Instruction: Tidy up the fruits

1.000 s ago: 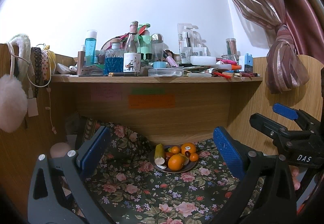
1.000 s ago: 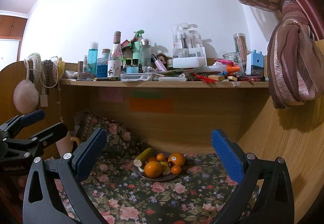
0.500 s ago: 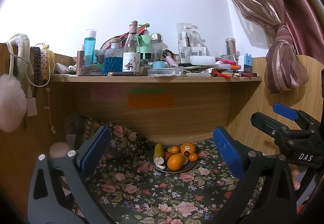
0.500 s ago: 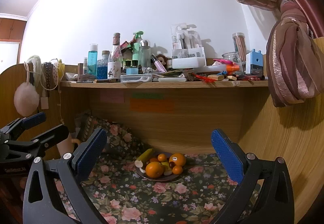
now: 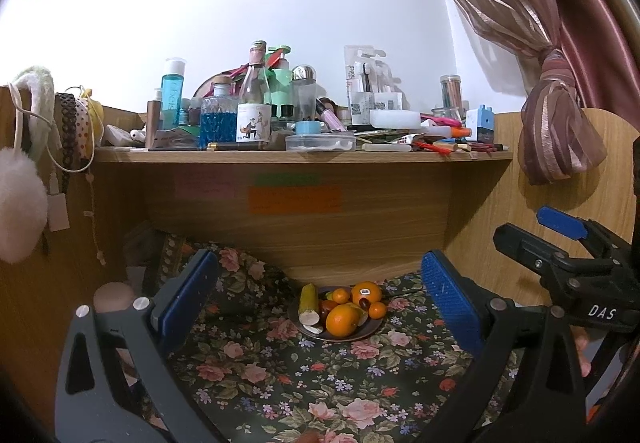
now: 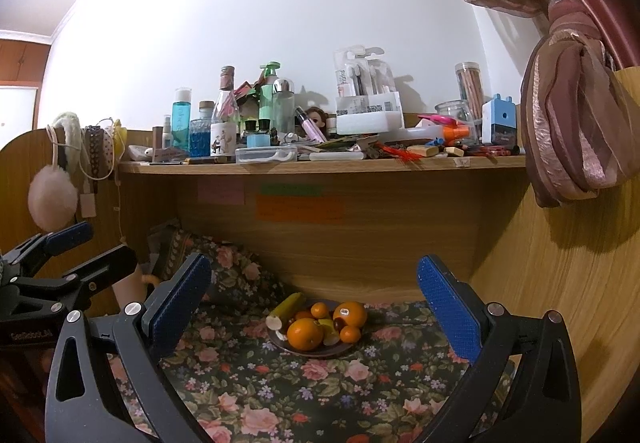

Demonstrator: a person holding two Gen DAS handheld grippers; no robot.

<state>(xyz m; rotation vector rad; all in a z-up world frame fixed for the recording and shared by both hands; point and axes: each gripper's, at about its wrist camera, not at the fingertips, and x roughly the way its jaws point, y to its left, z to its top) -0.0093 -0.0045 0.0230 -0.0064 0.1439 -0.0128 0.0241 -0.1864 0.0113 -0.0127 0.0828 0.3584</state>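
Note:
A dark plate (image 5: 362,333) (image 6: 280,343) of fruit stands on the floral cloth by the back board. It holds a large orange (image 5: 343,319) (image 6: 305,333), a stickered orange (image 5: 366,291) (image 6: 350,313), small tangerines, a dark red fruit and a cut yellow-green piece (image 5: 309,303) (image 6: 285,307). My left gripper (image 5: 320,295) is open and empty, held well short of the plate. My right gripper (image 6: 314,303) is open and empty, also short of it. Each shows in the other's view, the right one (image 5: 560,243) and the left one (image 6: 72,255).
The floral cloth (image 5: 280,383) covers the desk. A wooden shelf (image 5: 304,155) overhead is crowded with bottles, jars and stationery. Wooden side panels close both sides. A pink puff and headbands (image 5: 24,179) hang at left; a tied curtain (image 5: 556,123) hangs at right.
Both grippers have drifted slightly, so the plate sits a little lower in both views. Both stay open and empty.

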